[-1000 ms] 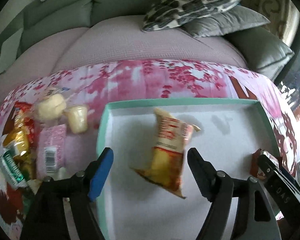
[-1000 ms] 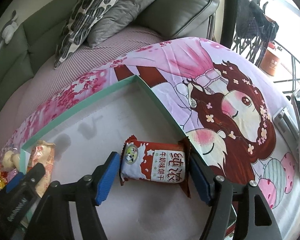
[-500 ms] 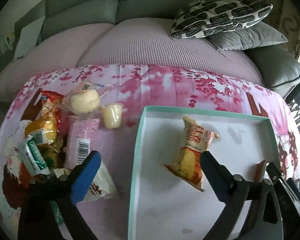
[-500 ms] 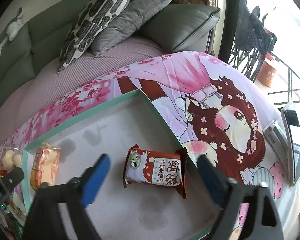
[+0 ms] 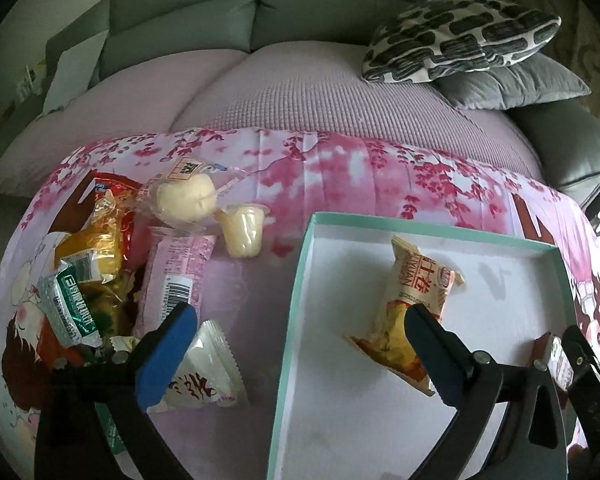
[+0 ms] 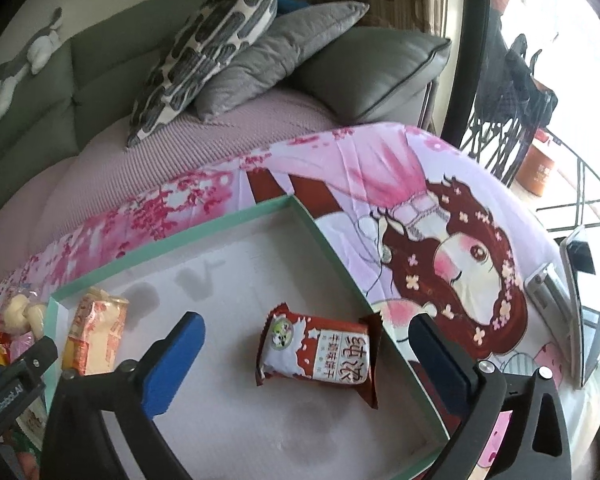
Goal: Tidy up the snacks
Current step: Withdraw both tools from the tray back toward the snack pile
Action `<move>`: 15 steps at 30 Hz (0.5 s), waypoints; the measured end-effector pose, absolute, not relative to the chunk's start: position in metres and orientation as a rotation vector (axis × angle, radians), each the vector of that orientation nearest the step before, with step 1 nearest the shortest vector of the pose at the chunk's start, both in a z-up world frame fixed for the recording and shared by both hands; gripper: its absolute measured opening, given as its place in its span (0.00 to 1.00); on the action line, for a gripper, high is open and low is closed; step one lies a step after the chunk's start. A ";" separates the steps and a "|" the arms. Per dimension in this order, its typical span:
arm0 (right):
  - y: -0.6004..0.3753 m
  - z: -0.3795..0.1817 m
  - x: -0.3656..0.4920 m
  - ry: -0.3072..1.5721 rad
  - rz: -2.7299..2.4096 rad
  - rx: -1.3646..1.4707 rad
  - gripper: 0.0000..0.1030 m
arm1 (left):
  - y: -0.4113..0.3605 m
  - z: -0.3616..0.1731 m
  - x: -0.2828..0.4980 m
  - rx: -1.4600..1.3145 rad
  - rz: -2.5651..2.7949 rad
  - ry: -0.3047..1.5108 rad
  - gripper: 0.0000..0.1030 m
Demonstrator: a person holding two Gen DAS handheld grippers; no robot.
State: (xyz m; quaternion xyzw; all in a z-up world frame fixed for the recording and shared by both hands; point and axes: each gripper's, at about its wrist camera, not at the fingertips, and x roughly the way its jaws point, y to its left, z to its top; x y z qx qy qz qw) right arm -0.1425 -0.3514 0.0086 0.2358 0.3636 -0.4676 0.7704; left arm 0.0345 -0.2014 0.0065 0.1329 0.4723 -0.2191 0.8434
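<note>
Snacks fill my tray (image 5: 300, 280) sparsely: a yellow pack (image 5: 412, 304) and a red pack (image 6: 320, 354) lie apart inside. More snacks (image 5: 100, 272) sit piled beside it. My left claw (image 5: 300, 344) and right claw (image 6: 306, 350) gape wide, gripping nothing.

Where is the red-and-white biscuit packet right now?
The red-and-white biscuit packet lies flat inside the shallow mint-green cardboard box, near its right wall in the right wrist view, between the right gripper's open fingers, untouched.
</note>
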 end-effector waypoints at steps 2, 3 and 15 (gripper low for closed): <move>-0.352 0.010 -0.143 0.784 -1.012 0.514 1.00 | -0.201 0.006 0.034 0.280 -0.467 1.002 1.00; -0.352 0.010 -0.143 0.784 -1.012 0.518 1.00 | -0.200 0.005 0.034 0.281 -0.473 1.008 1.00; -0.340 0.023 -0.141 0.768 -0.945 0.524 1.00 | -0.173 0.012 0.031 0.230 -0.475 1.041 1.00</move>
